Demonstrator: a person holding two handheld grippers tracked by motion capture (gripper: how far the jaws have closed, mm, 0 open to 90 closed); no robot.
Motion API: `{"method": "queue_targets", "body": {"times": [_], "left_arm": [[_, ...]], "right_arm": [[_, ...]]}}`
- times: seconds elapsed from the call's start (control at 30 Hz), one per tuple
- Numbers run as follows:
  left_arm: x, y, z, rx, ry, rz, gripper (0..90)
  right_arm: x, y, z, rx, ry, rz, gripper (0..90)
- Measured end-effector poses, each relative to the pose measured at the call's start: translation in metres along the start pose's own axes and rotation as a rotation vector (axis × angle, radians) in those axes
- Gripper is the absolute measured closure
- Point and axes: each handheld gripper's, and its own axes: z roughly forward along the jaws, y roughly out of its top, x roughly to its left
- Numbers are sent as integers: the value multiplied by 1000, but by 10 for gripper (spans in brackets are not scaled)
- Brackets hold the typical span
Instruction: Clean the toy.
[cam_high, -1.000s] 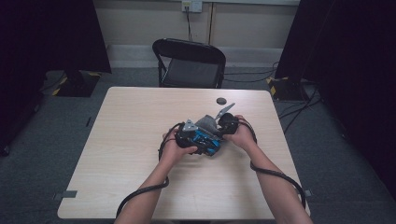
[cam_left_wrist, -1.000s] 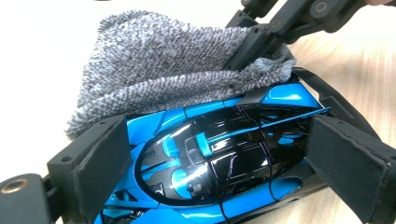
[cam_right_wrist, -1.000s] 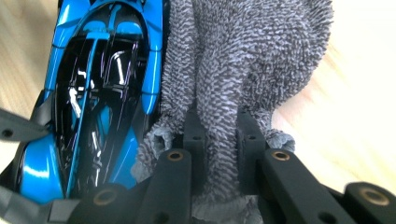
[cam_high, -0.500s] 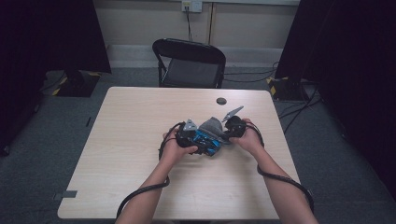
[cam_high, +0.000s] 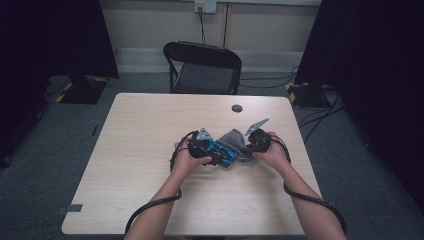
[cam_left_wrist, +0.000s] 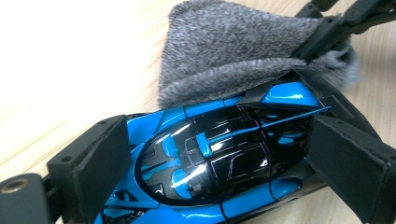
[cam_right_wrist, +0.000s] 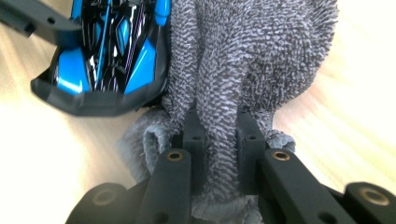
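Toy car (cam_high: 222, 151), blue and black, is lying near the middle of the table (cam_high: 140, 130) in the high view, with the left gripper (cam_high: 212, 152) closing on it from the left and the right gripper (cam_high: 246, 146) meeting a grey cloth (cam_high: 235, 139) at its right.

Left gripper view: both jaws are pressing against the car's (cam_left_wrist: 219, 154) two sides, holding it; the cloth (cam_left_wrist: 233, 51) is lying against its far side.

Right gripper view: the jaws are standing nearly closed, pinching a fold of the cloth (cam_right_wrist: 243, 60), which is touching the car (cam_right_wrist: 112, 51) at its left.
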Motion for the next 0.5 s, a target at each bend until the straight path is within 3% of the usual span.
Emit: {"method": "queue_targets", "body": {"times": [0.5], "left_arm": [[-1,1,0,5,1,-4,63]], "right_arm": [[8,-18,-11,-9,-3,21,786]]}}
